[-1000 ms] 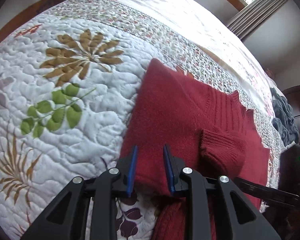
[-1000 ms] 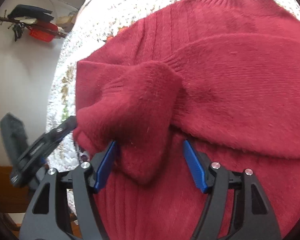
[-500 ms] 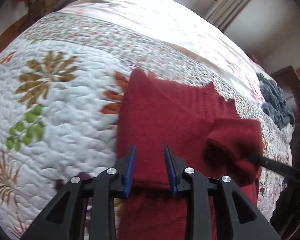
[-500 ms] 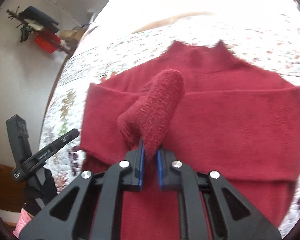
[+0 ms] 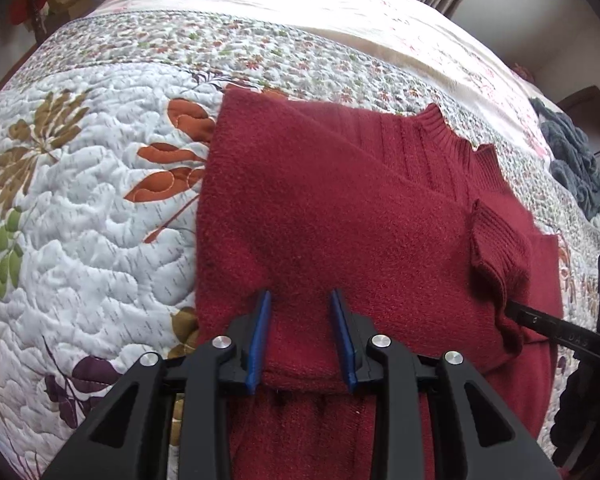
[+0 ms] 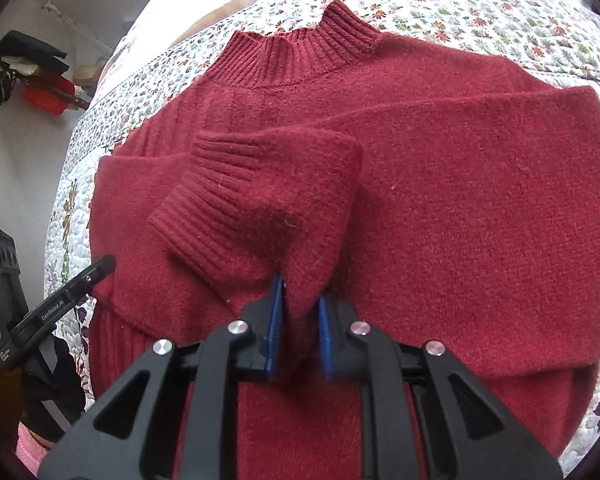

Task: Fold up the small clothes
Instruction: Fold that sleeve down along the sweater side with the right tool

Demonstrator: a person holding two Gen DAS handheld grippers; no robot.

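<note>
Sweater (image 6: 440, 208), a thick red knit with a ribbed collar, lies on the quilted bed (image 5: 92, 216) with both sleeves folded across its chest. My right gripper (image 6: 298, 304) has its fingers clamped on a bunched ridge of the sleeve (image 6: 268, 200) just behind the ribbed cuff, lifting that fold off the body. My left gripper (image 5: 302, 332) sits low at the near edge of the other folded sleeve; its fingers are parted with red knit lying between them, and I cannot tell whether they bear on it.

I judge the fabric soft, limp and fairly heavy for its kind: it will sag and drag rather than hold a crease, and its fuzzy surface should cling to itself instead of sliding. I would take it at doubled edges or ribbed bands, where the knit is thickest, pinching both layers so the lower one does not stay behind.
</note>
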